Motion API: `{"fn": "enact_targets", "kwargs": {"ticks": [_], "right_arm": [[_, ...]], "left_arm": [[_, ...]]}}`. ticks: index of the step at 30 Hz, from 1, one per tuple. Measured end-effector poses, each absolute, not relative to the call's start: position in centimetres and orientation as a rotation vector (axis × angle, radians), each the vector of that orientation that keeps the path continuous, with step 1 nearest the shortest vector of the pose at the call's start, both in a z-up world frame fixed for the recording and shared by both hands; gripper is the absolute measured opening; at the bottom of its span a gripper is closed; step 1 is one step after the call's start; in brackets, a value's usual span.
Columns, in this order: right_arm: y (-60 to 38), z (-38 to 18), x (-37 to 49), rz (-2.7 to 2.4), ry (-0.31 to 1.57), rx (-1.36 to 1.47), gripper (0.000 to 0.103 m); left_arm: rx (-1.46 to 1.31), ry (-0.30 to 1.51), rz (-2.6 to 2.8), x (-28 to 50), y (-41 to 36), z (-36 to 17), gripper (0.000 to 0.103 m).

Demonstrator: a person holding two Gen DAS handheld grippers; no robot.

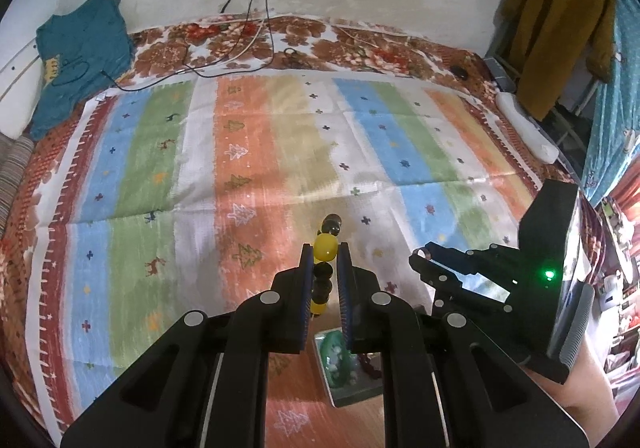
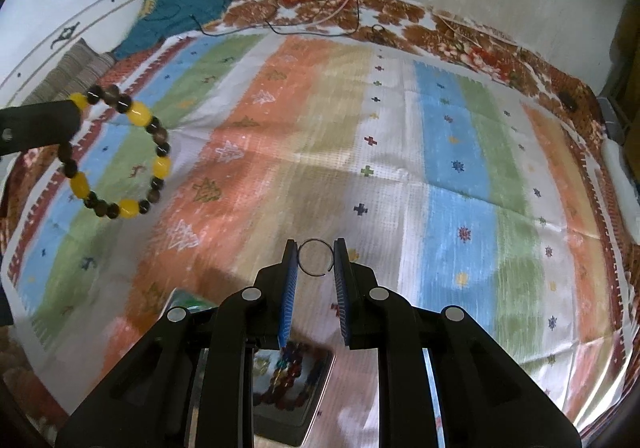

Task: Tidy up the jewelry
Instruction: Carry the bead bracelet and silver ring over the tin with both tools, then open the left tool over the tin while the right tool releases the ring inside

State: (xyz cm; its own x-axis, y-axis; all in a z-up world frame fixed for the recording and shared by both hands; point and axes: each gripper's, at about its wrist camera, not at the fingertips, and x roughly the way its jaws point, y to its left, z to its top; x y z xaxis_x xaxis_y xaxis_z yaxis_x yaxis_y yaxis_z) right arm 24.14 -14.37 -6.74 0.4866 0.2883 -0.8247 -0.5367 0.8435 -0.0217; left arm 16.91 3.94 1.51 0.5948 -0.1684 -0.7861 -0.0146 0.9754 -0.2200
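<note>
Left tongs (image 1: 325, 262) pinch a yellow-and-dark beaded bracelet (image 2: 116, 152), lifted clear above the striped bed cover (image 2: 400, 152). Right tongs (image 2: 316, 258) clamp a thin wire ring (image 2: 316, 256) by its sides — both seemingly bound for the tray (image 2: 320, 380) of beads below.

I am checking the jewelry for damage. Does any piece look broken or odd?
The thin ring between the right gripper's fingers is not a full circle: a gap shows at its lower right. It may be made open. The beaded bracelet in the left gripper looks whole.
</note>
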Motion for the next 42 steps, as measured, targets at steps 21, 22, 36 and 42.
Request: {"fn": "enact_targets", "kwargs": {"ticks": [21,22,36,42], "right_arm": [[-16.7,-6.1,18.6,0.575,0.913,-0.264,0.019],[-16.8,-6.0,18.4,0.578,0.912,-0.262,0.019],[-17.7,-6.5,17.4,0.572,0.933,-0.25,0.041],[-19.1,-5.9,16.3,0.559,0.906,-0.237,0.049]], "left_arm": [[-0.171,0.911,-0.148,11.6,0.0,1.3,0.011],[-0.171,0.912,-0.15,11.3,-0.1,1.2,0.011],[-0.188,0.957,-0.077,10.7,0.6,-0.1,0.013],[-0.154,0.94,-0.051,9.0,0.8,0.1,0.026]]}}
